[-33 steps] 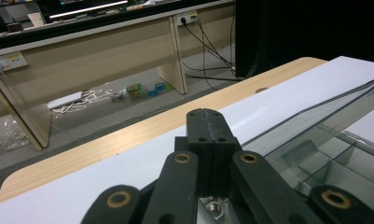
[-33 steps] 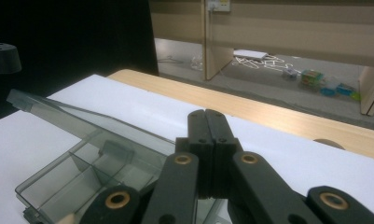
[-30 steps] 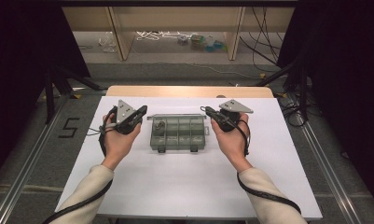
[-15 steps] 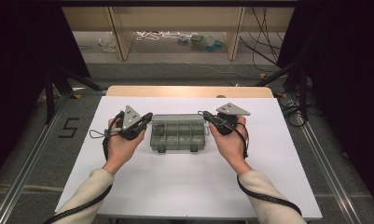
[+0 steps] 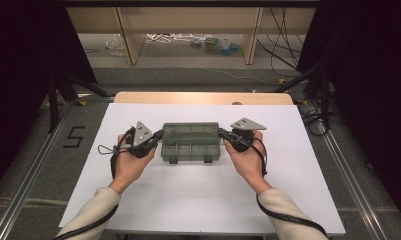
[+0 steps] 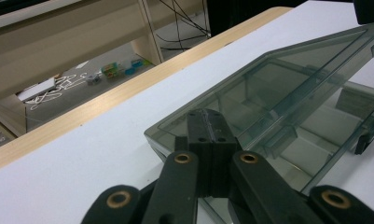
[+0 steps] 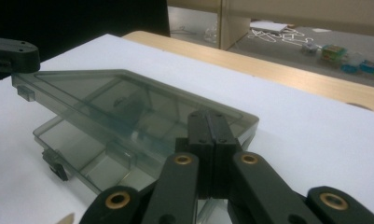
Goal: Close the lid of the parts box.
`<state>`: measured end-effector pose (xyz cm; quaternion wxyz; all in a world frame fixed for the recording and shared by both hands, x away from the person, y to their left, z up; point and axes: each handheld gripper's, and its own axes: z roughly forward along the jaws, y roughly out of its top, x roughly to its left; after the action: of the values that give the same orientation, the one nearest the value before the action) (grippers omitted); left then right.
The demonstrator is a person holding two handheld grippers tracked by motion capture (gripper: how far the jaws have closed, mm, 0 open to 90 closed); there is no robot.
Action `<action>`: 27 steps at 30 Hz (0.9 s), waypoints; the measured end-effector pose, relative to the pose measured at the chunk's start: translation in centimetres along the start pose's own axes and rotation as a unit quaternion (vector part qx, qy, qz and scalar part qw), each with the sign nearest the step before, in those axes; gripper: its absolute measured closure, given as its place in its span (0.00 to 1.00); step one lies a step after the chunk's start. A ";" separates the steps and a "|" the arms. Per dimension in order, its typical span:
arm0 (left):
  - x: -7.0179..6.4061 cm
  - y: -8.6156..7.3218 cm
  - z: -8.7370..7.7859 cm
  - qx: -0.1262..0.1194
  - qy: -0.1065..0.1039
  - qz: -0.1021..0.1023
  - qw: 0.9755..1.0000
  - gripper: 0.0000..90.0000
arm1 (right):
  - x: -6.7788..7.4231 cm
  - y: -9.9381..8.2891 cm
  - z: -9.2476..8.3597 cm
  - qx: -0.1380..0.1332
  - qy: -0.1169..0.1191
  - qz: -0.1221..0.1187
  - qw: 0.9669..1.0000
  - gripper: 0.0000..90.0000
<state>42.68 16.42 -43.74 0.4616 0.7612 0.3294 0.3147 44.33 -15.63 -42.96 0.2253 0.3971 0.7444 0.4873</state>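
In the high view, our left gripper (image 5: 158, 136) has dropped against the organiser box (image 5: 190, 143) at the middle of the white table (image 5: 198, 200), our right gripper (image 5: 223, 134) opposite, so lid-lifting is underway. In both gripper views, clenched jaws prop the smoky lid (image 6: 287, 88) ajar above empty compartments (image 7: 82, 144).

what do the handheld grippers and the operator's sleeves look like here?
Both the left gripper and right gripper are matte black, with brass-coloured pivot rivets on the linkage arms, a grey three-cornered plate on top and a black trailing cable. Sleeves are light beige.
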 end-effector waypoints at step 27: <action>-0.5 -1.1 -0.1 0.018 -0.007 0.004 1.000 1.00 | 0.0 -1.1 0.1 0.012 0.004 0.000 1.000 1.00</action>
<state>42.11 16.44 -44.75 0.4484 0.7730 0.3287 0.3056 43.99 -15.77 -44.04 0.2173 0.3978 0.7513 0.4797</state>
